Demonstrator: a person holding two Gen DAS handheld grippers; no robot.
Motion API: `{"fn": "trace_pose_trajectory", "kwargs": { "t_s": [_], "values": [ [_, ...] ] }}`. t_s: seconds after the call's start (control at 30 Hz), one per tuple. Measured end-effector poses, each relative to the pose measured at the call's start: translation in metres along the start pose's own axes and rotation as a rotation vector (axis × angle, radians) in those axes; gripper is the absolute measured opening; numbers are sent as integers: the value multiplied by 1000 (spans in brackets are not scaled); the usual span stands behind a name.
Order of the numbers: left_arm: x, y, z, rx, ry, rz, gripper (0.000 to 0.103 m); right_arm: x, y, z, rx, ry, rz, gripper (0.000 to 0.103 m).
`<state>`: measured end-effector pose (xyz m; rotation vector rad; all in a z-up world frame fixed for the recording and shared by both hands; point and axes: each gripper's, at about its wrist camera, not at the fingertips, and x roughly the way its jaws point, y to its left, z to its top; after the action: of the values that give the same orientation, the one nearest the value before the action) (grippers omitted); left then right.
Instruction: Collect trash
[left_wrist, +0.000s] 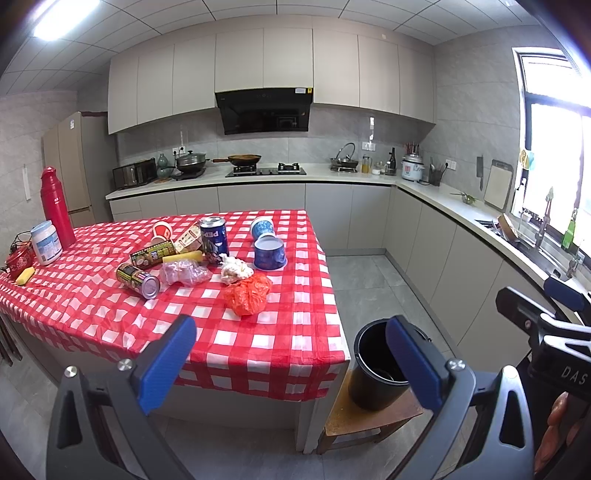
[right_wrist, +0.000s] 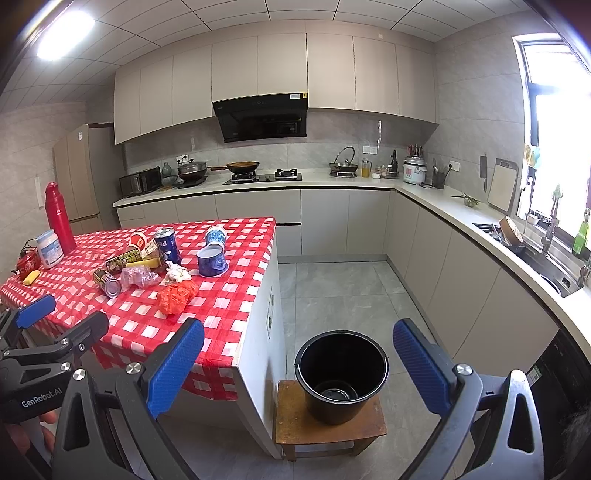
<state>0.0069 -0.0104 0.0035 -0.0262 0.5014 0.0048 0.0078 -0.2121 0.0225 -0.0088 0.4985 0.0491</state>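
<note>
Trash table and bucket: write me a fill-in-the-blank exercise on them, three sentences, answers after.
1. The black bucket stands on a low wooden ____.
2. The Pepsi can stands upright, while the yellow-labelled can lies on its ____.
3. The left gripper and the right gripper are both ____ and hold nothing.

Missing words: stool; side; open

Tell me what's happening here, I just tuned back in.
A person holds a gripper in each hand, facing a table littered with trash: cans, cups, a crumpled red bag. Both the left gripper and right gripper have open jaws and hold nothing. The black bucket sits on a wooden stool beside the table, with something dark at its bottom.
</note>
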Motion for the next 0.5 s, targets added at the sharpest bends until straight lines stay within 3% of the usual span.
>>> {"fn": "trace_pose_trajectory", "kwargs": {
  "t_s": [0.5],
  "values": [
    [-2,1,1,2,-2,2,103,0,0,1,0,0,-1,103]
  ]
}}
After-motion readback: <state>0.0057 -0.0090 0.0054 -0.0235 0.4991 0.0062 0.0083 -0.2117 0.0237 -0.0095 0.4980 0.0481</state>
